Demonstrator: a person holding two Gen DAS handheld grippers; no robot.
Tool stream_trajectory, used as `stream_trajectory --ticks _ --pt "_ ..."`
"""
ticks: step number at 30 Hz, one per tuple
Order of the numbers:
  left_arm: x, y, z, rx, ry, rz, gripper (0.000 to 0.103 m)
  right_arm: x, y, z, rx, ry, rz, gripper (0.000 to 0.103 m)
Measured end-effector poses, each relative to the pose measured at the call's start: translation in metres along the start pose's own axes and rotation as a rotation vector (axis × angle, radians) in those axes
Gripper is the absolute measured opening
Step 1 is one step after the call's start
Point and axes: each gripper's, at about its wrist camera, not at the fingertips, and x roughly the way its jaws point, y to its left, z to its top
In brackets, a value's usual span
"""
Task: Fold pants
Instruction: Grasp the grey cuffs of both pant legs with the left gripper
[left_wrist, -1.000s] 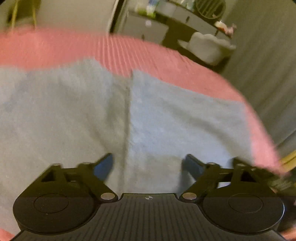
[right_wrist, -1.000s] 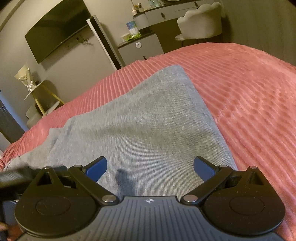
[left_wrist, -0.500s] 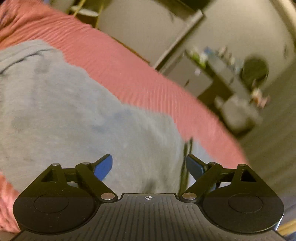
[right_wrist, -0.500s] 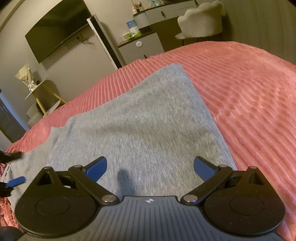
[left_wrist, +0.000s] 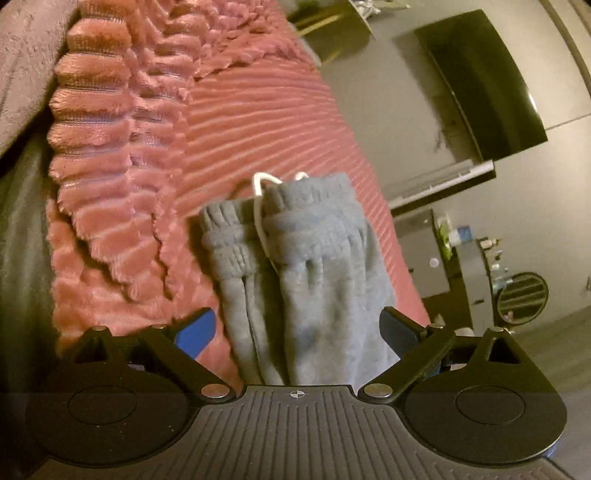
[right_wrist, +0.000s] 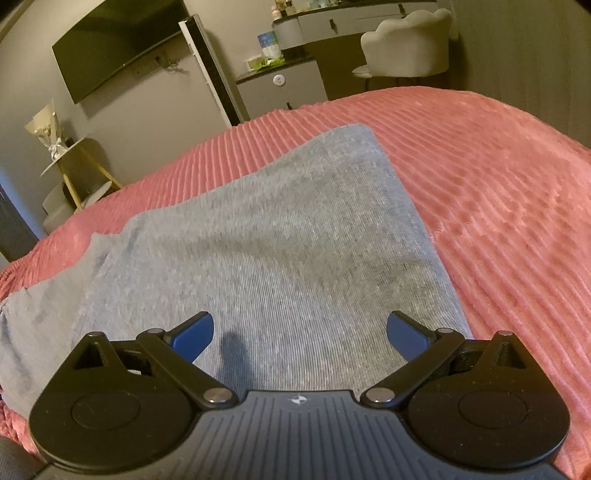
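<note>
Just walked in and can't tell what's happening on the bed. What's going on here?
A person with a handheld gripper in each hand is folding grey pants on a pink ribbed bedspread. The left gripper is open, facing the bunched waistband with its white drawstring. The right gripper is open over the flat fabric. Neither grips anything.
</note>
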Motion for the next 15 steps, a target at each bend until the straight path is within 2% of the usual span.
stream_trajectory --ticks 5,11,15 --pt "0.011 0.007 -0.002 0.028 0.024 0.02 0.099 -0.001 -0.005 0.001 0.039 -0.006 0.019 0.1" --pt "0.028 0.01 0.013 0.007 0.008 -0.044 0.101 0.001 0.002 0.0 -0.002 0.002 -0.012 0.1" --pt "0.027 0.007 0.012 0.058 -0.004 -0.08 0.101 0.003 0.005 0.0 -0.022 0.007 -0.028 0.1"
